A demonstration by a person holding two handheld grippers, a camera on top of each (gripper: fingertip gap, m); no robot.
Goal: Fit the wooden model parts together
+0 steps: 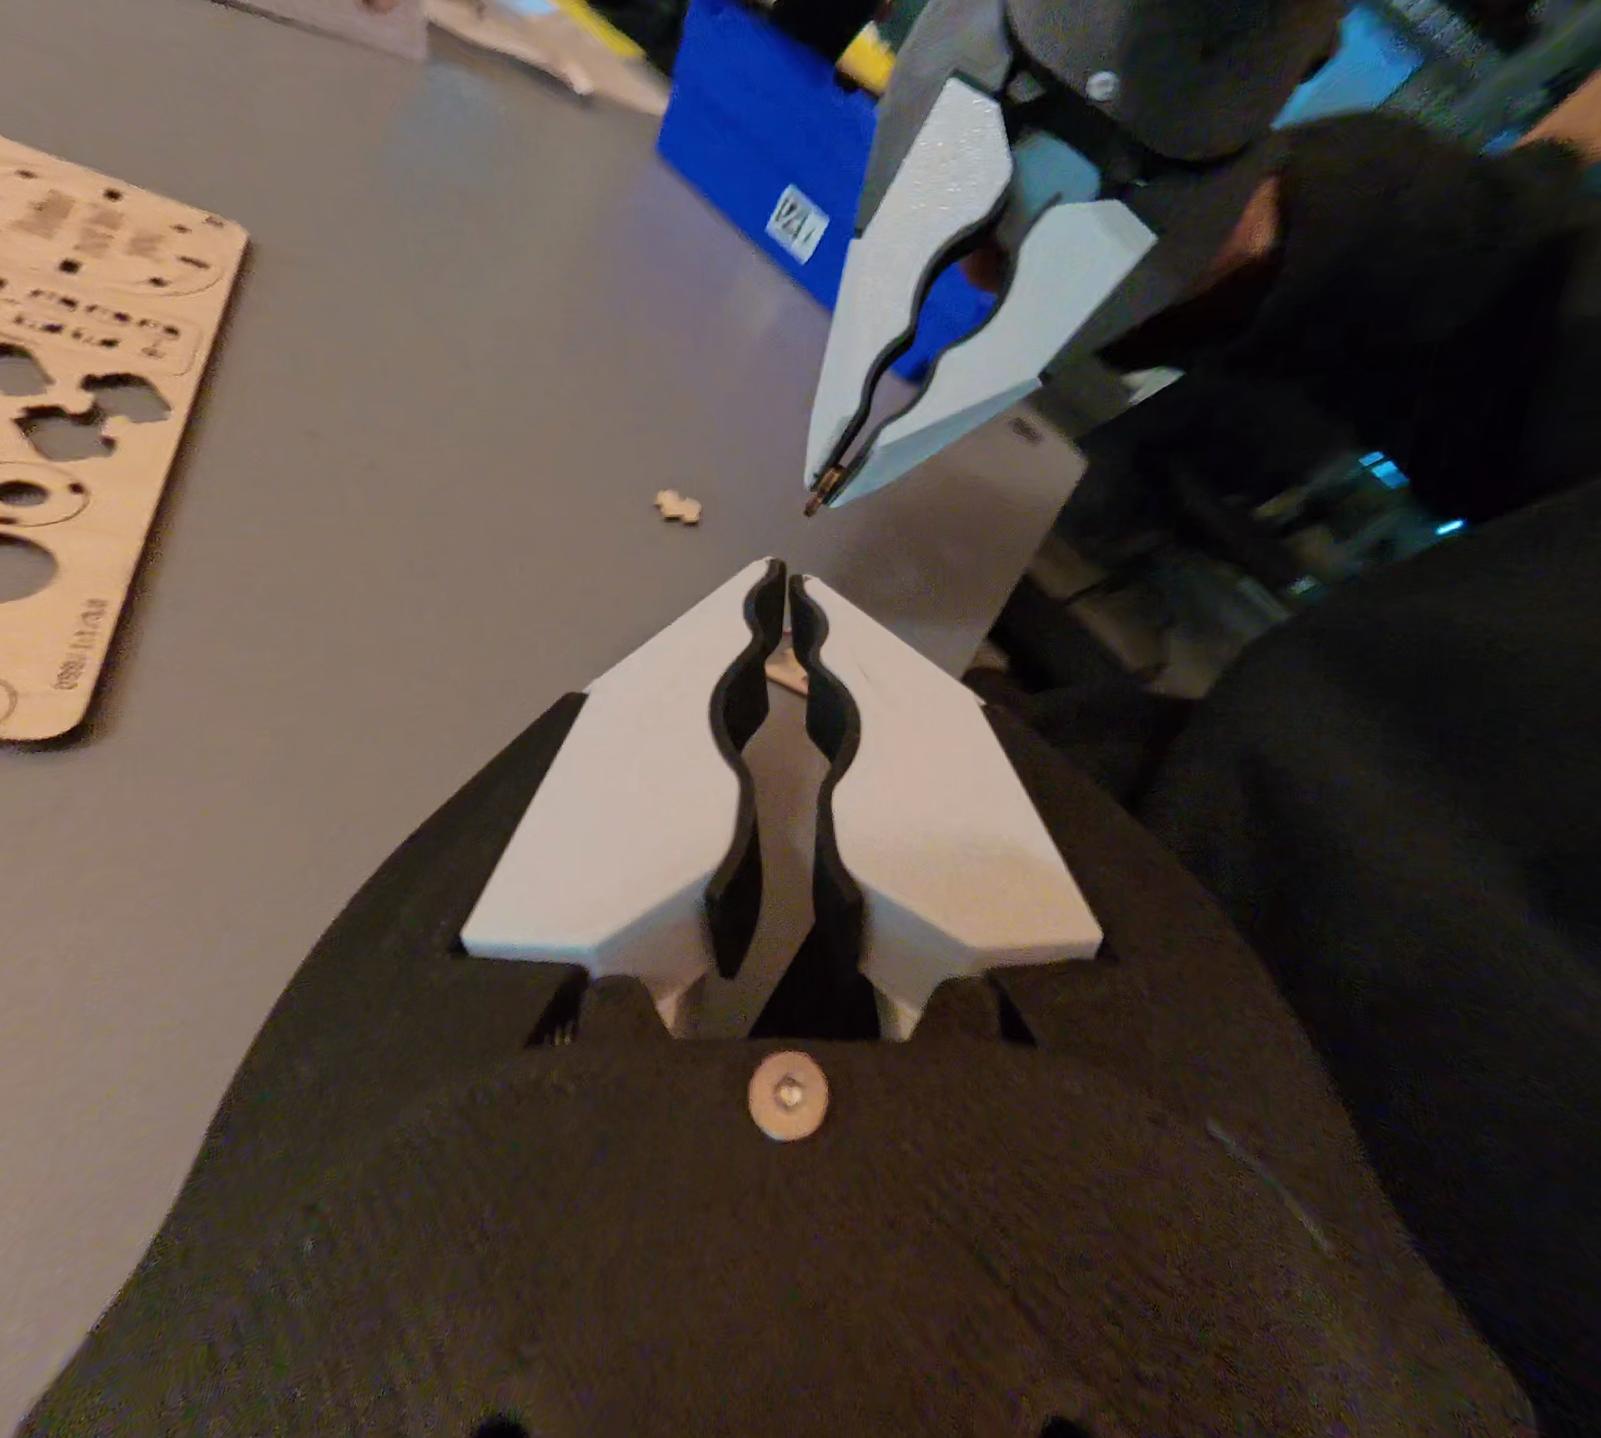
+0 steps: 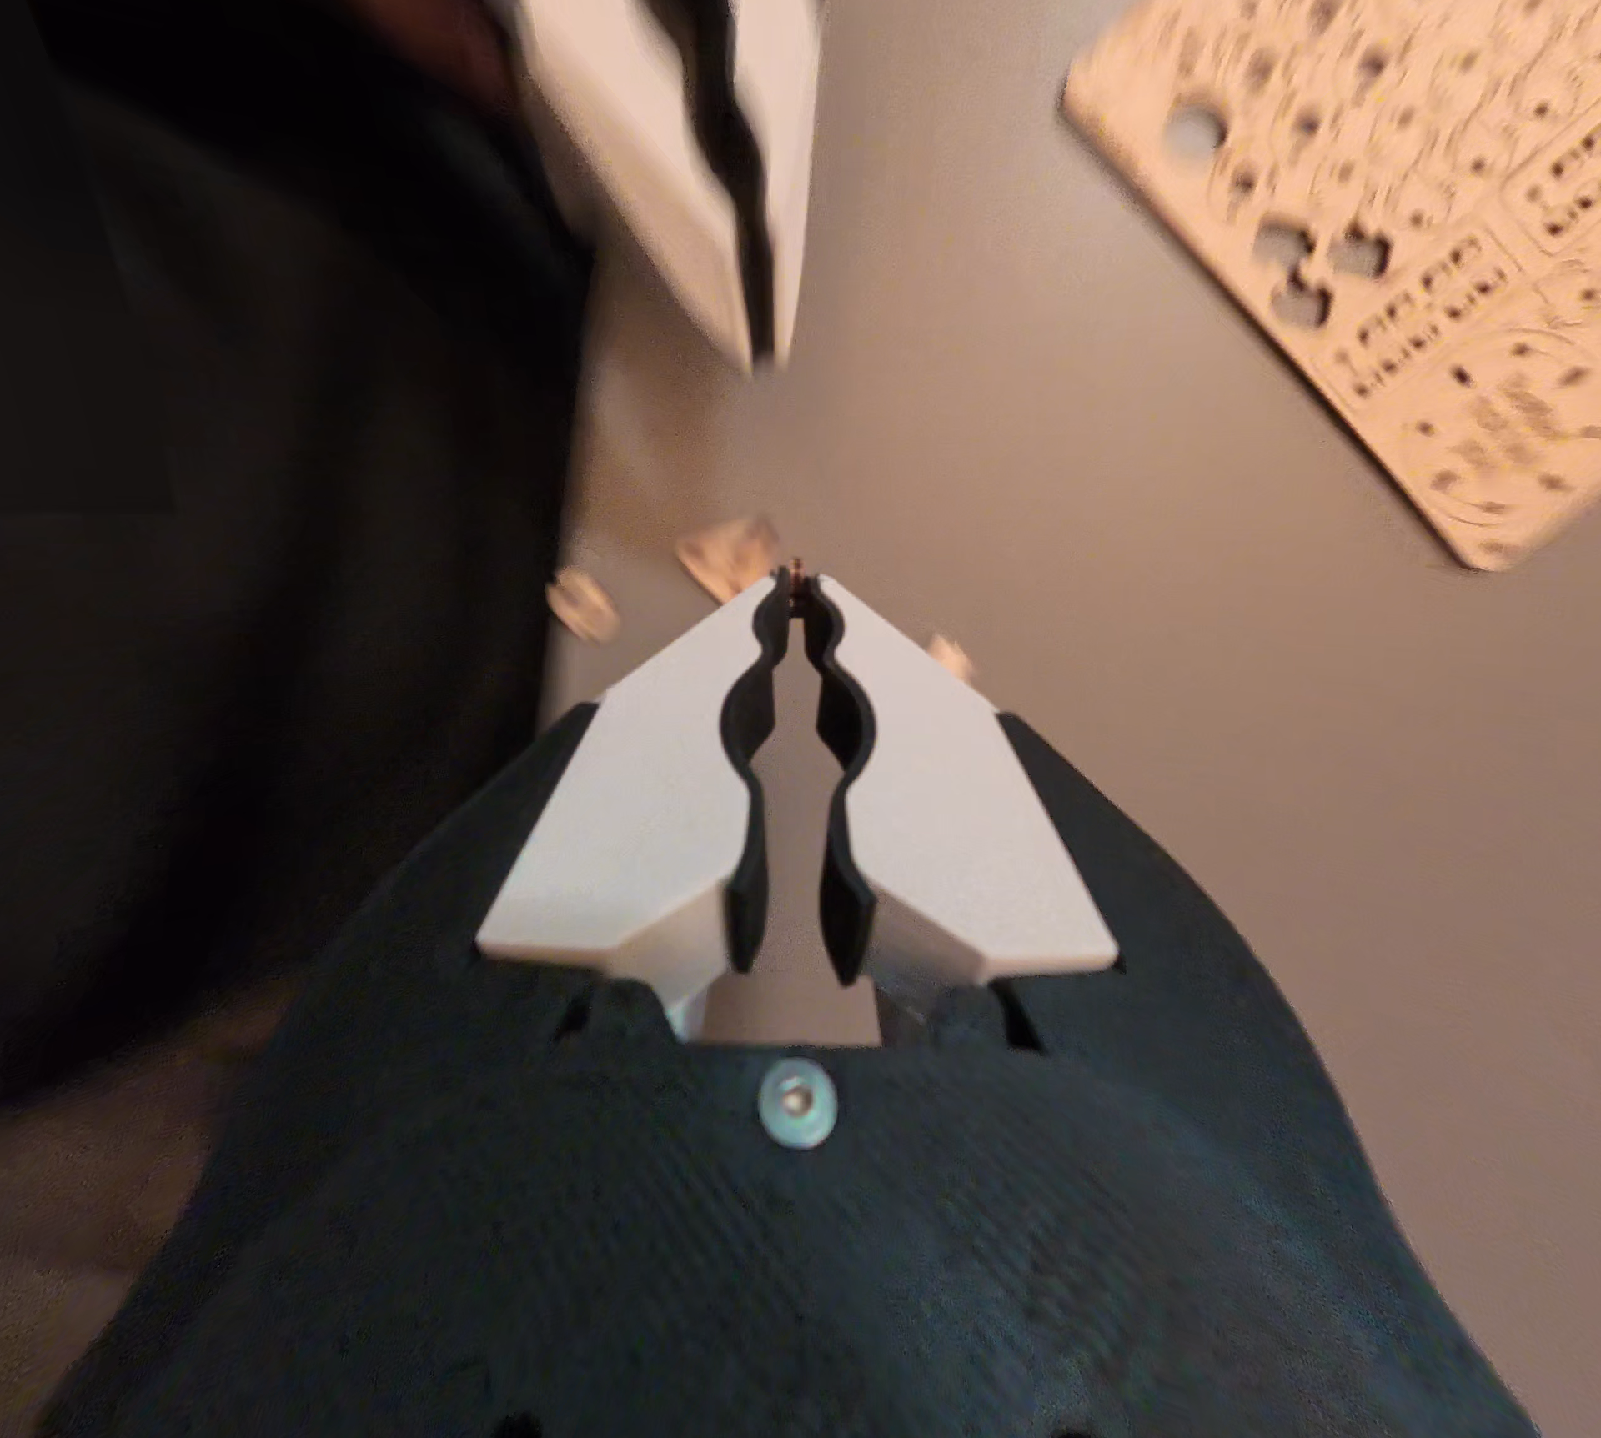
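the right gripper point(image 1: 821, 497) hangs above the grey table point(image 1: 433, 357) with its jaws pinched on a small dark brown piece point(image 1: 816, 503) whose end pokes out past the fingertips; the right wrist view shows the same small piece point(image 2: 794, 580) caught between the black pads at the tips. the left gripper point(image 1: 785, 574) sits just in front of and below it, tips near but apart from the held piece, jaws drawn nearly together with only a thin slit between the pads; a pale scrap shows through that slit lower down, and whether it is held or lies on the table beyond i cannot tell. taking the held piece as the landmark: a small pale wooden cut-out point(image 1: 677, 507) lies on the table just to its left, a laser-cut wooden sheet point(image 1: 87, 400) with several holes punched out lies well off to the left, and a blue box point(image 1: 754, 141) stands far behind. by the look of it, some parts are already out of the sheet and many remain in it.
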